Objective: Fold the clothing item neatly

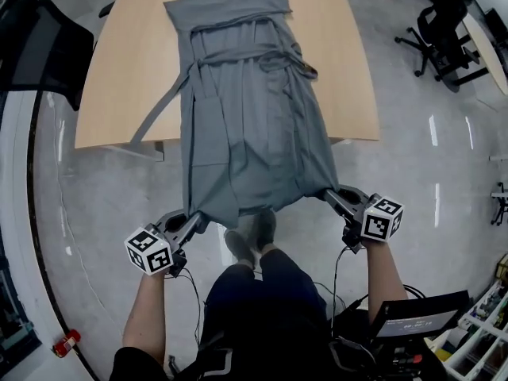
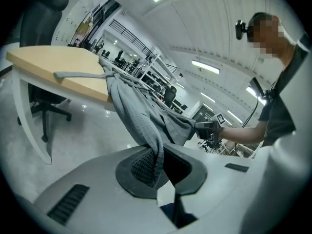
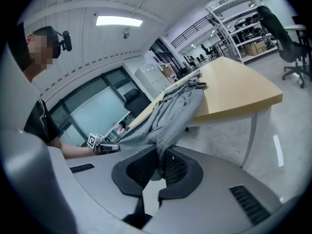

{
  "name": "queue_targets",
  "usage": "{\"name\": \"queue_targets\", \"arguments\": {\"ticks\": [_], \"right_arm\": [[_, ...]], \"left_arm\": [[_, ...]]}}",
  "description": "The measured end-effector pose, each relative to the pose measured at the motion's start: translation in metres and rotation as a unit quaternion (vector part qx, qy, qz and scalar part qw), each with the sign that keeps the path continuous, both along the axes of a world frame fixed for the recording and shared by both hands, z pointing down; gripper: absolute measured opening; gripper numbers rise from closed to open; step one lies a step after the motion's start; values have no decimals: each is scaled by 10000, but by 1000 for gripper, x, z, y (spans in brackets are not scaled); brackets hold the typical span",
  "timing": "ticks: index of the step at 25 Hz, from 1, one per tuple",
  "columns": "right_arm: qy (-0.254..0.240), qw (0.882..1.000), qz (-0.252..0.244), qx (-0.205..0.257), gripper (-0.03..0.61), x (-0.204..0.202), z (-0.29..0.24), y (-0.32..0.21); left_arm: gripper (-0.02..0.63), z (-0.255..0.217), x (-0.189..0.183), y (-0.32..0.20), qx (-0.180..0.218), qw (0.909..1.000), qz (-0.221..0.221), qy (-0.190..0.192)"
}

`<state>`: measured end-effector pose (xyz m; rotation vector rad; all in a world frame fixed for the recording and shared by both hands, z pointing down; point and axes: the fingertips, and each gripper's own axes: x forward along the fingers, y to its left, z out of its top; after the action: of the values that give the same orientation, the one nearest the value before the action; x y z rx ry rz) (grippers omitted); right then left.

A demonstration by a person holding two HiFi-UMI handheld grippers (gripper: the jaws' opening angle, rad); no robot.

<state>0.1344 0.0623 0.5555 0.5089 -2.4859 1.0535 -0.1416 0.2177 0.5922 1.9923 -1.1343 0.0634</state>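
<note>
A grey robe-like garment (image 1: 246, 94) lies lengthwise on the wooden table (image 1: 119, 70), its near end pulled off the front edge and stretched taut in the air. My left gripper (image 1: 193, 222) is shut on the garment's near left corner (image 2: 155, 155). My right gripper (image 1: 332, 195) is shut on the near right corner (image 3: 161, 155). A loose belt (image 1: 163, 105) trails off the garment's left side across the table. In the left gripper view the right gripper (image 2: 207, 128) shows beyond the cloth; the right gripper view shows the left gripper (image 3: 105, 147).
The person's legs and shoes (image 1: 250, 240) stand below the hanging hem. Black office chairs stand at the far right (image 1: 440, 22) and far left (image 1: 40, 46). A laptop (image 1: 417, 316) sits at the lower right. The floor around is glossy grey.
</note>
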Motion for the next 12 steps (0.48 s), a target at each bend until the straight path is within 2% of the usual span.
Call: {"name": "queue_targets", "arguments": {"ticks": [6,9,12], "right_arm": [[130,9998,24,116,21,1,-26,2],[80,9997,-54,222,21,1,-40,7],[-26,9997,-32,245,20,3,-71,5]], "left_arm": [[14,-42,-15,-5,218,9996,189,58],[14,-62,-18,-6,234,9997,105,25],[14,-93,-16,-12,137,9997,-95,186]]}}
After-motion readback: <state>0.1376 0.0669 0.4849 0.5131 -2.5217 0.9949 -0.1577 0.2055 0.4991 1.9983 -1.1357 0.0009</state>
